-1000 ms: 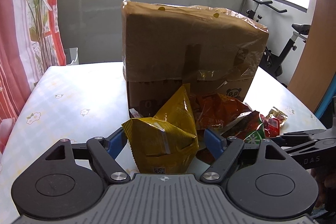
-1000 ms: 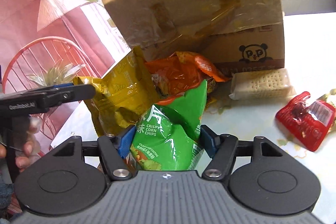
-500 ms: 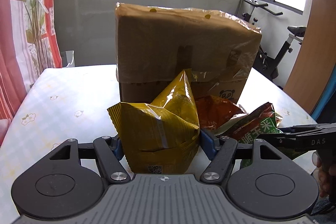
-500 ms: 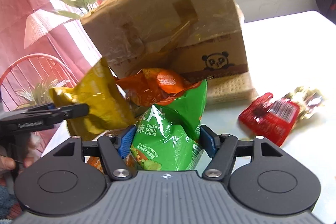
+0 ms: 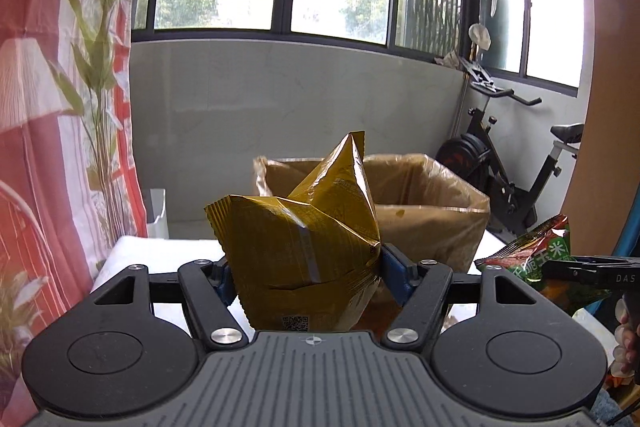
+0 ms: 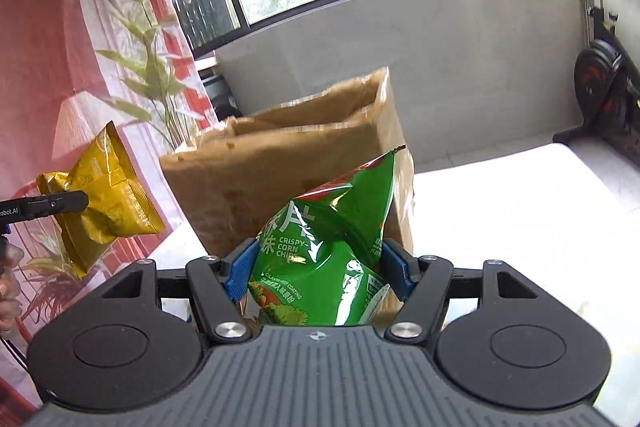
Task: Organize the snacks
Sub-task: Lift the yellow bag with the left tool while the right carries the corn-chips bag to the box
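Note:
My left gripper (image 5: pixel 306 269) is shut on a yellow snack bag (image 5: pixel 304 251), held up in the air in front of the open cardboard box (image 5: pixel 432 219). The same yellow snack bag (image 6: pixel 104 203) hangs at the left of the right wrist view, left of the cardboard box (image 6: pixel 280 183). My right gripper (image 6: pixel 320 273) is shut on a green corn chips bag (image 6: pixel 332 251), raised just before the box's near wall. That green bag (image 5: pixel 536 251) shows at the right edge of the left wrist view. The box's top is open and its inside is hidden.
The box stands on a white table (image 6: pixel 520 203). A red patterned curtain (image 5: pixel 48 107) hangs on the left. An exercise bike (image 5: pixel 516 163) stands behind the table on the right, below the windows. A person's fingers (image 5: pixel 628 339) hold the right gripper's handle.
Both grippers have risen with their bags, from table level to about the height of the box's open top. The loose snacks on the table have dropped out of view.

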